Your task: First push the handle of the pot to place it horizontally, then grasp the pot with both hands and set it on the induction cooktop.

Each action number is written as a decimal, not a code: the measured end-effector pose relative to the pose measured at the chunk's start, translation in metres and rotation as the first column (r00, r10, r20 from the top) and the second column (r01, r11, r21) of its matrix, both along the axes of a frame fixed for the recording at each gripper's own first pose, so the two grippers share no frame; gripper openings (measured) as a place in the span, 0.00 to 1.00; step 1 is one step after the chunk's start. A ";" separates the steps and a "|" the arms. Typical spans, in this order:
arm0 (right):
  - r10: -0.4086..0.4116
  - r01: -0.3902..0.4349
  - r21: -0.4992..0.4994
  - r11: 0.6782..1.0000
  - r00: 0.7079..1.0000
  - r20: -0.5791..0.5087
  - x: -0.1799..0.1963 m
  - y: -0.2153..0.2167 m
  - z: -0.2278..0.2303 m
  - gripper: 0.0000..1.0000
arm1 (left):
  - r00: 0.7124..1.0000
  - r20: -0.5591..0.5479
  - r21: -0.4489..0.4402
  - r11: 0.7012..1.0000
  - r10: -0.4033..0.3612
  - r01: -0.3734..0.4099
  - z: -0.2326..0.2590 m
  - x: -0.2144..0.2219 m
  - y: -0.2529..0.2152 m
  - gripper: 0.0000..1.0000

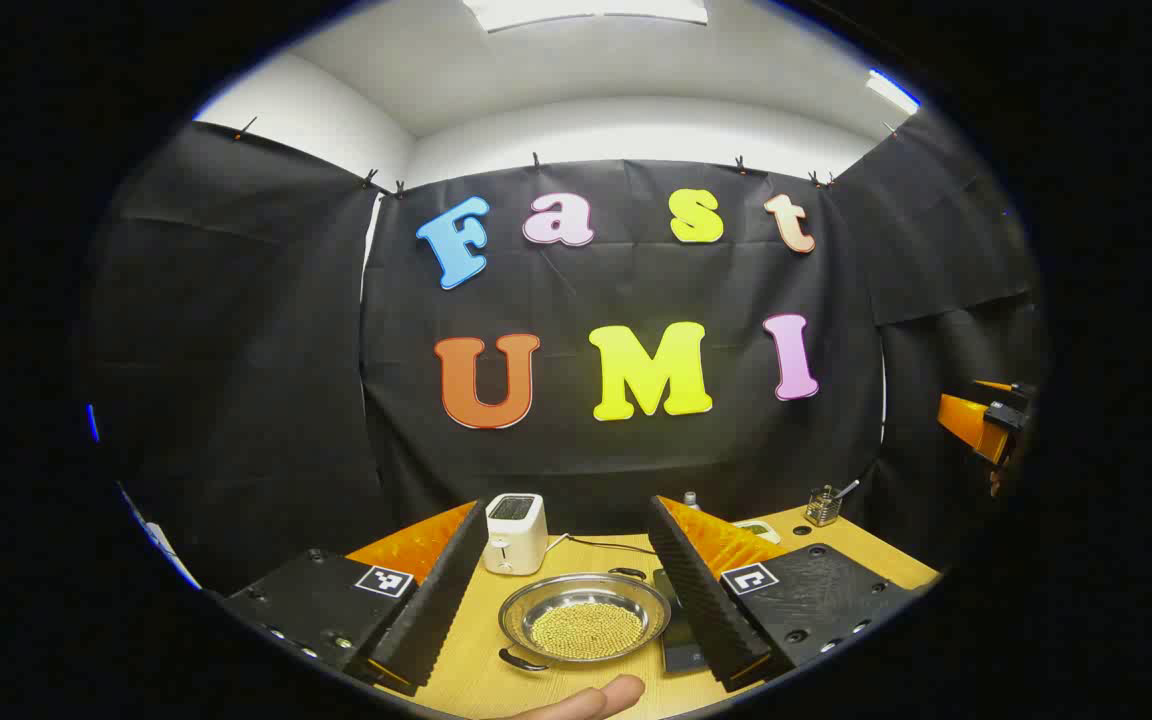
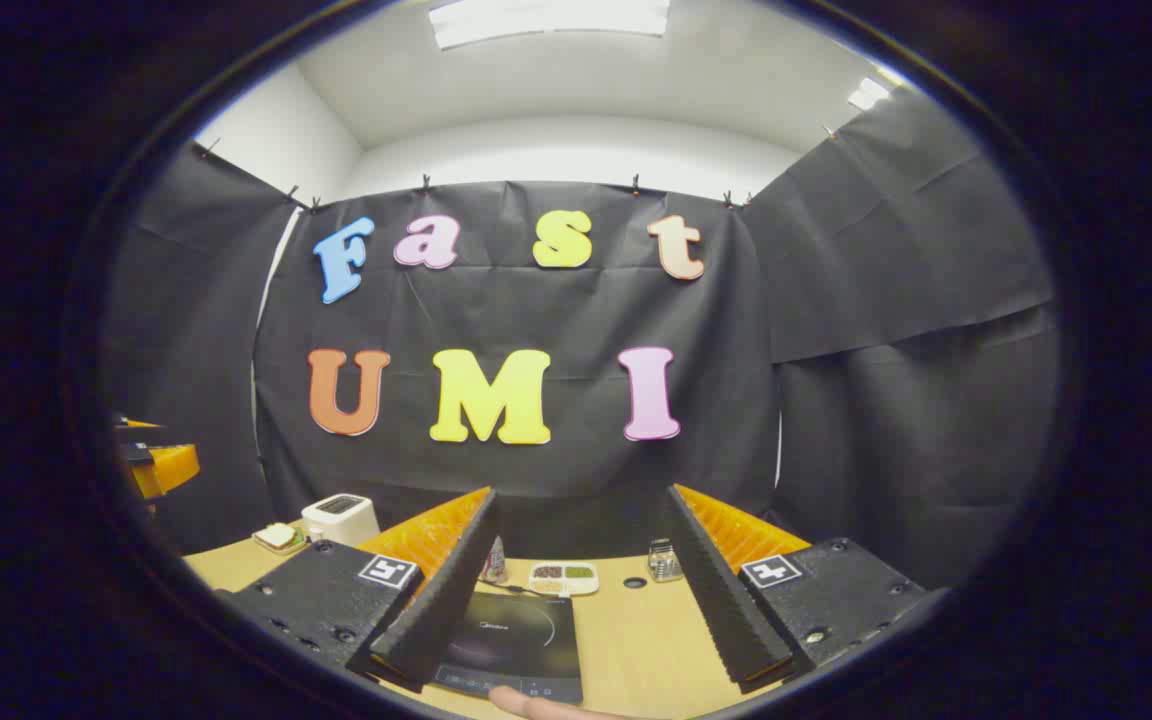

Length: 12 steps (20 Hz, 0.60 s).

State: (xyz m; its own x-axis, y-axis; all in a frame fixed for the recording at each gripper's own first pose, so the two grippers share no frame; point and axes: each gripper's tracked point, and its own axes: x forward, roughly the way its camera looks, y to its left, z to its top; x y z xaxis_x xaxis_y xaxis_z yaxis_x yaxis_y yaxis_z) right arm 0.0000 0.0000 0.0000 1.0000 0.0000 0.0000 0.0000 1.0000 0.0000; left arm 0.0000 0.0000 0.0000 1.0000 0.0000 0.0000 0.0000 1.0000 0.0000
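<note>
Step in hand, as judged: the start. Nothing is touched yet; the handle push is still to be done.

Left gripper (image 1: 576,625): fingers wide apart, nothing held, nothing touched. In the left gripper view the pot (image 1: 584,618) is framed between them, resting on the table (image 1: 466,675) and filled with small yellow-green grains. Its handle (image 1: 521,661) is seen at the near-left rim, angled toward the camera. A toaster (image 1: 515,532) is set behind the pot.

Right gripper (image 2: 576,620): fingers also wide apart, empty. In the right gripper view the cooktop (image 2: 516,645) is seen low and left of centre, partly hidden by one finger, its top bare. A divided dish (image 2: 563,577) is placed behind it.

Next move, as judged: a left finger is to be lowered beside the handle and swept sideways until the handle lies horizontal. Care is needed: the pot is shallow, so grains could be spilled.
</note>
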 end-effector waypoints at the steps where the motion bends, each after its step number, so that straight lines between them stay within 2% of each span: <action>1: -0.004 0.004 0.000 1.000 1.000 0.010 0.000 -0.002 0.004 1.00 | 1.000 0.000 -0.002 1.000 -0.003 0.003 0.001 0.000 0.000 0.96; 12: 0.009 -0.011 0.046 0.999 1.000 0.025 -0.004 -0.006 0.013 1.00 | 1.000 -0.007 0.002 1.000 -0.007 0.007 -0.007 -0.003 0.007 0.96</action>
State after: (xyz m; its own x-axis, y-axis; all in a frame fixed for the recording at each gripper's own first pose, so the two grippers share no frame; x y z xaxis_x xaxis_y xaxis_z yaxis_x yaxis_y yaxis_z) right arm -0.0040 -0.0059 0.0126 0.9997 0.0095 0.0247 -0.0106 0.9989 0.0455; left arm -0.0033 0.0068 -0.0070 0.9999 -0.0072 -0.0071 0.0072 1.0000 0.0018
